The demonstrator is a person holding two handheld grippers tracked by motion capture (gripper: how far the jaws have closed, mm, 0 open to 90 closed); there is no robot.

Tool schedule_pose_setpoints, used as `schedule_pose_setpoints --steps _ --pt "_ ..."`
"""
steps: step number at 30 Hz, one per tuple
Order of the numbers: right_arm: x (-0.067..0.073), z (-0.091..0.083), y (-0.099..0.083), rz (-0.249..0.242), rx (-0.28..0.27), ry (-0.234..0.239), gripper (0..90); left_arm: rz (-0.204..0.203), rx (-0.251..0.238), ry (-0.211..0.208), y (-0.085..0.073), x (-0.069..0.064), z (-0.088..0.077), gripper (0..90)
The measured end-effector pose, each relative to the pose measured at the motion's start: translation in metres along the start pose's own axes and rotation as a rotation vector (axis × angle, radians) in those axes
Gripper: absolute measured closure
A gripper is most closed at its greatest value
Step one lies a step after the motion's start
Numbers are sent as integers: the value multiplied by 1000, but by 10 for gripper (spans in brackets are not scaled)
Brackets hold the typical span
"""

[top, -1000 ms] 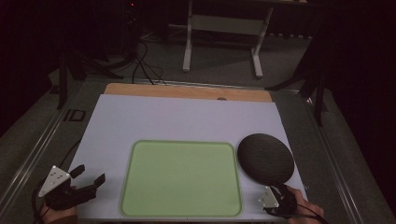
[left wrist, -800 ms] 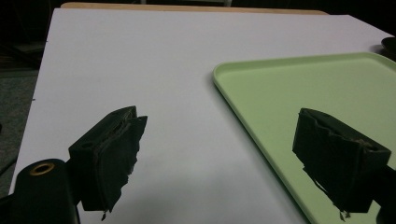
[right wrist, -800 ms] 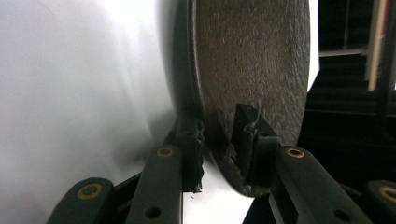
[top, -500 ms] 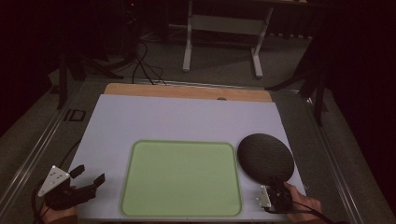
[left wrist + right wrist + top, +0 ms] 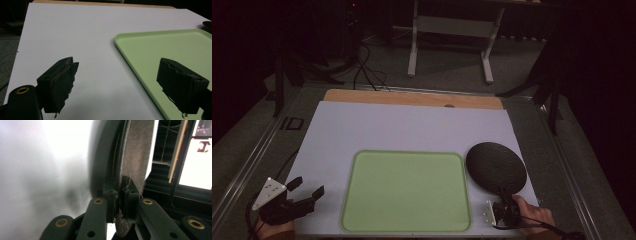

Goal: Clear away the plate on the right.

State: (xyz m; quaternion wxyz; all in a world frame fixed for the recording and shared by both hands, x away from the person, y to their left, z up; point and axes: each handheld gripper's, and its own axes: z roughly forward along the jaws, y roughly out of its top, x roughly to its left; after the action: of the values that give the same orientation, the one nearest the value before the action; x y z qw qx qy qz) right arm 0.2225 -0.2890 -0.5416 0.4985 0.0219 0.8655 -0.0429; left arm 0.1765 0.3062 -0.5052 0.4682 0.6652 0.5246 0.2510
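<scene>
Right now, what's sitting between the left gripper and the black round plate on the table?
In the high view, the green tray lies between the left gripper and the black round plate, nothing on it.

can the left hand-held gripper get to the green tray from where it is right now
Probably yes. The left hand-held gripper sits open just beside the green tray, with bare white table surface between them.

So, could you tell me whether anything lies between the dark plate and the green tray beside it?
Nothing visible does. The right gripper is shut on the dark plate at its near rim, and only bare white table separates it from the green tray.
</scene>
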Motion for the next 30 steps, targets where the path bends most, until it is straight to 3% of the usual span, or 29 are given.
schedule_pose_setpoints --steps 2,6,9,19,30 --pt "-9 -2 3 8 1 15 859 -1 1 0 0 0 0 150" --pt "-19 -4 9 -45 10 35 859 -6 -2 0 0 0 0 150" --pt "-26 -6 11 -54 27 38 847 -6 0 -1 0 1 0 151" --pt "-36 -10 18 -17 31 19 819 -9 -2 2 0 1 0 151" --pt "-48 -21 29 -11 12 -1 818 -6 5 1 0 1 1 151"
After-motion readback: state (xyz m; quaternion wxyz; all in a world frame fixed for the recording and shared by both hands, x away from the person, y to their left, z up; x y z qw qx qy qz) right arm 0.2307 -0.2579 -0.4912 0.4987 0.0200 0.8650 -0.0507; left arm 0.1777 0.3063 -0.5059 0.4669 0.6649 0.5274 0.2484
